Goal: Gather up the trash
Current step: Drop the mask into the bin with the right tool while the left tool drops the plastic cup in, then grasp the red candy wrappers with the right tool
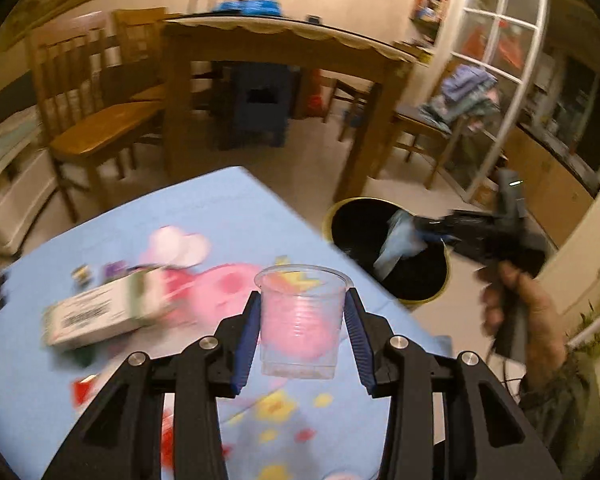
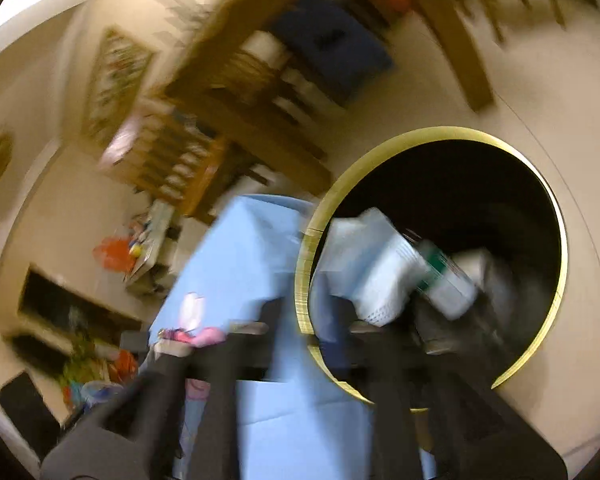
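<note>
A clear plastic cup (image 1: 299, 322) stands upright, lifted above the blue surface (image 1: 204, 208). A white carton (image 1: 100, 312) lies there on its side. Pale blue-white packaging (image 2: 374, 268) tips into the gold-rimmed black bin (image 2: 556, 280)

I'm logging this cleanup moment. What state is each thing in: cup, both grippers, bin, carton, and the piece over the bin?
Clear plastic cup: upright, clamped, off the table.
Left gripper: shut on the cup.
Right gripper: jaws open over the bin.
Pale blue wrapper: loose at the bin's mouth.
Black bin: open, trash inside.
Carton: lying on the blue tablecloth.
</note>
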Available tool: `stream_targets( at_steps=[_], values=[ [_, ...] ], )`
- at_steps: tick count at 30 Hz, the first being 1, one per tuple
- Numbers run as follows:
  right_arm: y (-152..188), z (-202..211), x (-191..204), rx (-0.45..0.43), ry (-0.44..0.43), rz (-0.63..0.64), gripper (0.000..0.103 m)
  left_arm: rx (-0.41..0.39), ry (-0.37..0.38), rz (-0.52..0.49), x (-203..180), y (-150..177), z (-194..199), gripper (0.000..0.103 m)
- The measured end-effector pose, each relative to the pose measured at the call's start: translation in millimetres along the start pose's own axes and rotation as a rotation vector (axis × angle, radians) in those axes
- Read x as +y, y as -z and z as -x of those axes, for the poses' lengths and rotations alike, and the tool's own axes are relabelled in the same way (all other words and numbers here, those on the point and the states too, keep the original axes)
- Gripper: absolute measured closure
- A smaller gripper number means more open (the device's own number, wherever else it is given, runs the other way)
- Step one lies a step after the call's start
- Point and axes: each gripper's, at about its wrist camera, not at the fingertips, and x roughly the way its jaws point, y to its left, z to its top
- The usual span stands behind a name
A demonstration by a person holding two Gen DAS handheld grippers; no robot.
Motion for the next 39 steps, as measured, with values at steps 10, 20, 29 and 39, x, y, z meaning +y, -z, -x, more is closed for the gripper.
stream_targets(
  at_steps=[10,20,29,39],
  values=[
    [-18.1,116.1,-40.9,-0.508,0.101,-0.111,0.005,0.105,0.071,-0.092,-80.4,-45.3,-104.5,0.063],
    [-13.2,187.3,-0.8,-0.801,0.373,0.157,0.005,0.137,0.03,-0.153,-124.7,-65.4,-165.5,0.039],
    [-19.8,115.2,27.1,-0.537,0.618,0.135,0.005,0.071,-0.075,-0.121,-90.5,-33.6,-100.0,0.027],
    [71.8,44.0,145.2,-0.35,0.171,0.541,0.004,-0.069,-0.431,0.109,73.8,87.3,90.4,0.007]
  ],
)
